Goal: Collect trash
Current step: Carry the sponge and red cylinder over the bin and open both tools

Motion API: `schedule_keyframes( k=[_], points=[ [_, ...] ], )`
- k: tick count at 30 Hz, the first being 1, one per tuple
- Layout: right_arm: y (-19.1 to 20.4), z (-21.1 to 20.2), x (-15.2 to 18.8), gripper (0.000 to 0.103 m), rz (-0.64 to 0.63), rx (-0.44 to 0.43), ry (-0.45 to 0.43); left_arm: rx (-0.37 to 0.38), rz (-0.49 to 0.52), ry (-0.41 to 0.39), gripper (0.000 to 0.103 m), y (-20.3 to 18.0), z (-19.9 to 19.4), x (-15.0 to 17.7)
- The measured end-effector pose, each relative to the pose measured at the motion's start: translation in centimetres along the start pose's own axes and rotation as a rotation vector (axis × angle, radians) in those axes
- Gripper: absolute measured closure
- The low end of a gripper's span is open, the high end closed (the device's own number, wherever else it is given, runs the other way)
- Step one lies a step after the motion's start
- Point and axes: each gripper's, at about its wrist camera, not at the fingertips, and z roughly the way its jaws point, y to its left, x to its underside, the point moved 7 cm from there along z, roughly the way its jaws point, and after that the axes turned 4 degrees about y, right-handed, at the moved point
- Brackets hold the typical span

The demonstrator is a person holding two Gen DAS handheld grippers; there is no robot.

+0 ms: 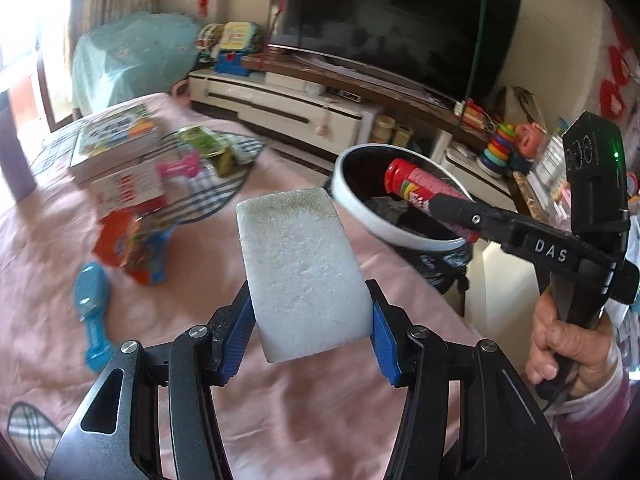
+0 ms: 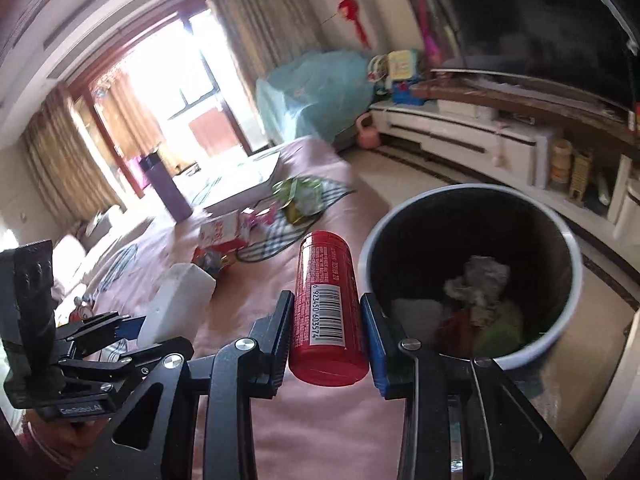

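Gripping a white foam block (image 1: 304,276) by its sides at centre frame, my left gripper (image 1: 310,328) carries something light, crumbly and easily dented. My right gripper (image 2: 326,340) clamps the stiff, slick red tube (image 2: 326,308) mid-body, beside the bin (image 2: 472,276) at lower right.

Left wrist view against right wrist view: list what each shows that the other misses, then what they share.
Only the left wrist view shows the hand on the right gripper's handle, the blue toy on the pink cloth, and the stacking rings.

Only the right wrist view shows the trash at the bottom of the bin, the tube's barcode, the purple bottle and the window.

Both show the foam block, the red tube, the bin, the TV and the boxes.
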Motion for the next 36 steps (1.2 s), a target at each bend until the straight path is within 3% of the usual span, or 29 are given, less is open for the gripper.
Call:
schedule_keyframes(
  k=[10, 18, 36],
  points=[
    [-5.9, -3.2, -0.6, 0.069, 0.08, 0.077, -0.044, 0.045, 0.101, 0.005, 0.051, -5.0, 1.9, -2.7],
    [-8.2, -2.8, -1.3, 0.069, 0.104, 0.102, -0.042, 0.06, 0.158, 0.026, 0.051, -7.9, 4.5, -4.9],
    [-11.7, 0.3, -2.7, 0.069, 0.145, 0.106, 0.016, 0.086, 0.131, 0.112, 0.051, -8.4, 9.7, -7.6]
  ],
)
